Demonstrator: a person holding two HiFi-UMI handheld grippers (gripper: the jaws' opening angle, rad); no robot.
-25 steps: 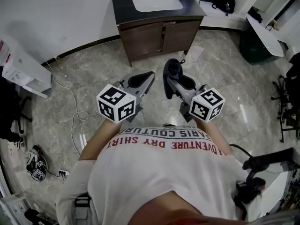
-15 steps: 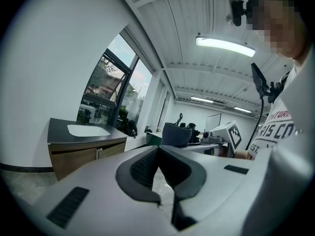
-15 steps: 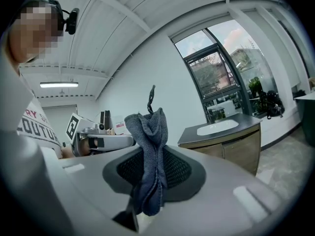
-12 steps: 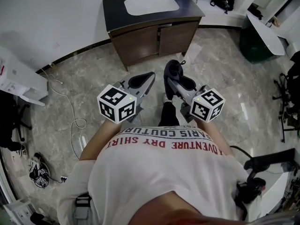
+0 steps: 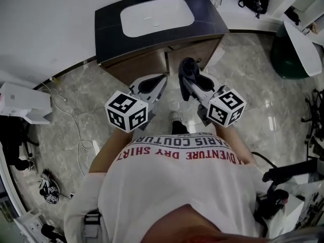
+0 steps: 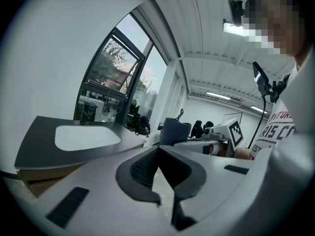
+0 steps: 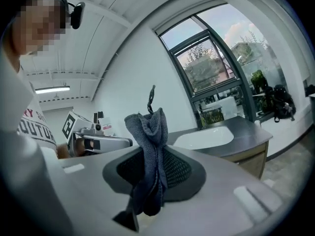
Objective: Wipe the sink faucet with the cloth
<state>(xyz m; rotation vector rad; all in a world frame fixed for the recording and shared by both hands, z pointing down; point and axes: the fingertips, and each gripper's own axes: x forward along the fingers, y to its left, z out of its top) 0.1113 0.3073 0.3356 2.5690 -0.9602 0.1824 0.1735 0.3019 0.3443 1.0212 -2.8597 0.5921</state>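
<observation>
Distance to the sink has shrunk: over the last second the white basin and its dark worktop have grown from a small shape far ahead into a large one near the top of the head view. The wooden cabinet under the sink now lies just beyond both claws. The person has walked up to the sink, while the claws have kept nearly the same pose in front of the chest.

The right claw is clenched on the cloth, a grey towel bunched between its jaws and standing up past the tips. It is short of the sink's front edge and above the floor, not yet over the basin. The left claw is closed on nothing, its pads meeting at the tips, level with the right one and equally short of the sink.

Wiping has not begun; this is the approach. I cannot make out the faucet, presumably behind the sink, so the cloth must yet be carried across the basin.
</observation>
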